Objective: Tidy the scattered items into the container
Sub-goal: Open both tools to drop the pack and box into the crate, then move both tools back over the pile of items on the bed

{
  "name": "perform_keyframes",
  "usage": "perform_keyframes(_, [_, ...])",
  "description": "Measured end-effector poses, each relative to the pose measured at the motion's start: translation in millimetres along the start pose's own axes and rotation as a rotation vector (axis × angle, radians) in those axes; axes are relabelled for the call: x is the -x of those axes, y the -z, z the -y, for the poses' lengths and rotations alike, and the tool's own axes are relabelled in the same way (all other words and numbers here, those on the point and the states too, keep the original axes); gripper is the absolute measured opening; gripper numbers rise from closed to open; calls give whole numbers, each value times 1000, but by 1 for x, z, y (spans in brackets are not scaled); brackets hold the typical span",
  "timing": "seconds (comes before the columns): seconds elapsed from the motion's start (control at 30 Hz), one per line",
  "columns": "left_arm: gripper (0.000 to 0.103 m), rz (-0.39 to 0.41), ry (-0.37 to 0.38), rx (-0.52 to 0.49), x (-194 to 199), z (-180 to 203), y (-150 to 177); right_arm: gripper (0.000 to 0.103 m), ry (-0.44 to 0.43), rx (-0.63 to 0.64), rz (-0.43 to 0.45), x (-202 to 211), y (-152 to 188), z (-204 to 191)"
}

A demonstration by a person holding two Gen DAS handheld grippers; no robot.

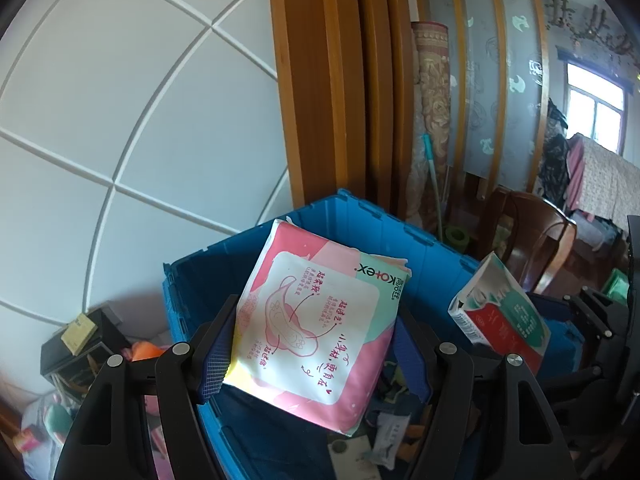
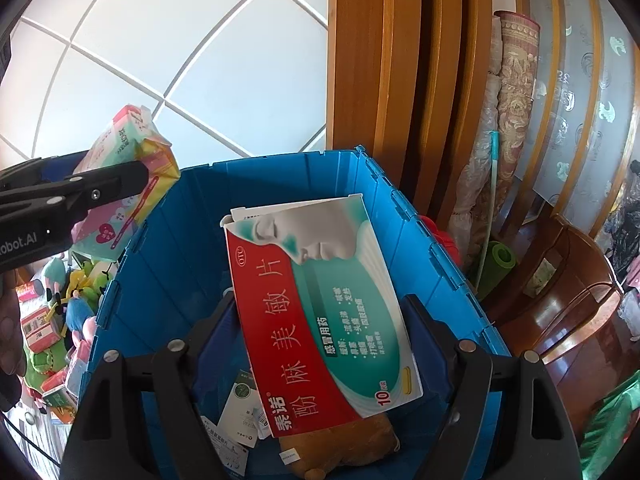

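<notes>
In the left wrist view my left gripper (image 1: pixel 316 344) is shut on a pink and white pad pack (image 1: pixel 320 312), its blue pads pressing both sides. The pack hangs tilted over the open blue crate (image 1: pixel 360 212). My right gripper (image 2: pixel 318 308) is shut on a flat red, green and white medicine box (image 2: pixel 320 300), held above the same blue crate (image 2: pixel 280 160). The medicine box (image 1: pixel 500 312) also shows at the right of the left wrist view. At the left of the right wrist view is the pad pack (image 2: pixel 128 148). Small packets (image 2: pixel 240 400) and a brown plush toy (image 2: pixel 344 440) lie in the crate.
A wooden door frame (image 2: pixel 400 80) and a rolled rug (image 2: pixel 516 100) stand behind the crate, a wooden chair (image 2: pixel 560 300) to its right. Plush toys and small boxes (image 2: pixel 60 300) lie scattered on the floor left of the crate. A black rack (image 1: pixel 76 344) stands by the white wall.
</notes>
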State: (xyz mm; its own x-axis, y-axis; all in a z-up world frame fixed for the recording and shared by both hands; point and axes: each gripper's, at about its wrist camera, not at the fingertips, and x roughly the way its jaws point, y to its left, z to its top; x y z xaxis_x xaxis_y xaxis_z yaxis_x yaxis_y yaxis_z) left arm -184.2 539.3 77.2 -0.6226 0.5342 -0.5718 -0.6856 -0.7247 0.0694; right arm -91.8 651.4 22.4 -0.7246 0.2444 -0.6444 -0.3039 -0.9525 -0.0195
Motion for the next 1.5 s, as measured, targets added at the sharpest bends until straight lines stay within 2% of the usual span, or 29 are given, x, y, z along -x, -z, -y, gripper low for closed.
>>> perform_keyframes(0.1, [73, 3, -17, 6, -3, -1, -2, 82, 30, -14, 19, -3, -4, 3])
perform_keyframes(0.13, [79, 10, -18, 14, -3, -1, -3, 90, 43, -20, 21, -4, -5, 4])
perform_keyframes(0.17, [96, 12, -6, 21, -3, -3, -4, 96, 47, -28, 25, -4, -6, 5])
perform_keyframes(0.2, [103, 26, -4, 29, -1, -5, -4, 103, 42, -34, 30, -4, -7, 6])
perform_keyframes(0.27, [103, 42, -14, 28, 2, -5, -5, 103, 43, -28, 29, -3, -7, 5])
perform_keyframes(0.57, [103, 10, -26, 39, 4, -17, 7, 103, 41, -25, 15, 4, 0, 1])
perform_keyframes(0.87, [103, 2, -60, 80, 30, -45, 36, 103, 5, 8, 27, 24, 8, -21])
perform_keyframes(1.2, [103, -40, -139, 178, 74, -102, 108, 103, -86, 101, 46, 50, 18, -85])
perform_keyframes(1.5, [103, -98, -230, 272, 125, -173, 202, 103, -172, 184, 38, 67, 36, -164])
